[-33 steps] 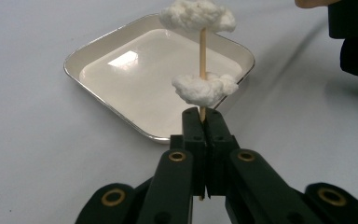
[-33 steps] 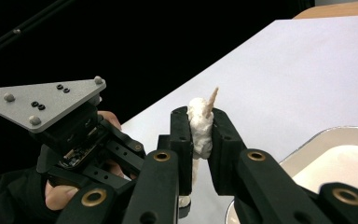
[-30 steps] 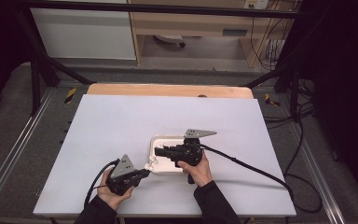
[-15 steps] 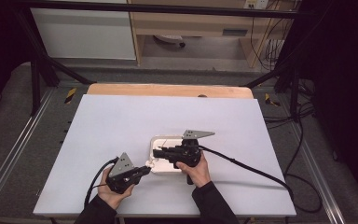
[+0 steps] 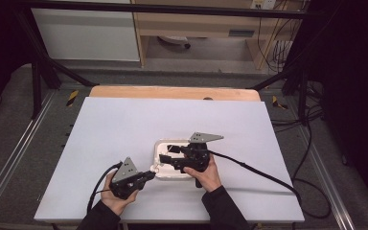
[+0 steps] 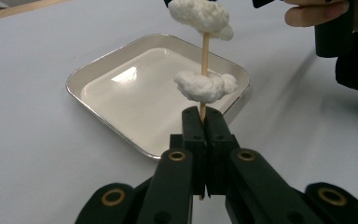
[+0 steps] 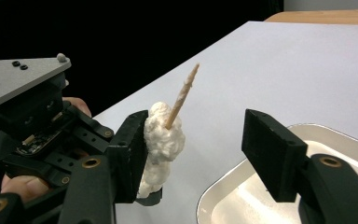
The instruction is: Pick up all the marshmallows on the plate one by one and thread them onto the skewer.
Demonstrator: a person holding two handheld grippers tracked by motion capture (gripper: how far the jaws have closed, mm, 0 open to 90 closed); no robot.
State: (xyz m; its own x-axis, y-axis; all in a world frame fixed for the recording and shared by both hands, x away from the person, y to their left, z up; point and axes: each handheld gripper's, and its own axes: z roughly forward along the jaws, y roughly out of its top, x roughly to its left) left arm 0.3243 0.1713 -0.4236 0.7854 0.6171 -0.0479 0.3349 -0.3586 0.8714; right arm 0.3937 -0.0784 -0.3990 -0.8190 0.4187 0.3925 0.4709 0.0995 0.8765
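My left gripper [image 6: 203,122] is shut on the lower end of a thin wooden skewer [image 6: 204,51] held upright. Two white fluffy lumps are threaded on it, a lower lump [image 6: 206,87] just above the jaws and an upper lump [image 6: 200,16]. My right gripper [image 7: 200,154] is open around the upper lump [image 7: 163,144], which touches its left jaw, and the skewer's tip [image 7: 182,95] pokes out above. In the high view the left gripper [image 5: 146,176] and right gripper [image 5: 165,158] meet at the near left corner of a shallow metal tray [image 5: 165,143].
The metal tray [image 6: 121,93] lies on the white table [image 5: 124,129] with nothing in it. A black cable [image 5: 263,175] trails right from the right gripper. Beyond the table's far wooden edge [image 5: 172,92] are a floor, a frame and shelving.
The right gripper has edged slightly left toward the skewer held by the left gripper. Otherwise both hands have stayed almost where they were.
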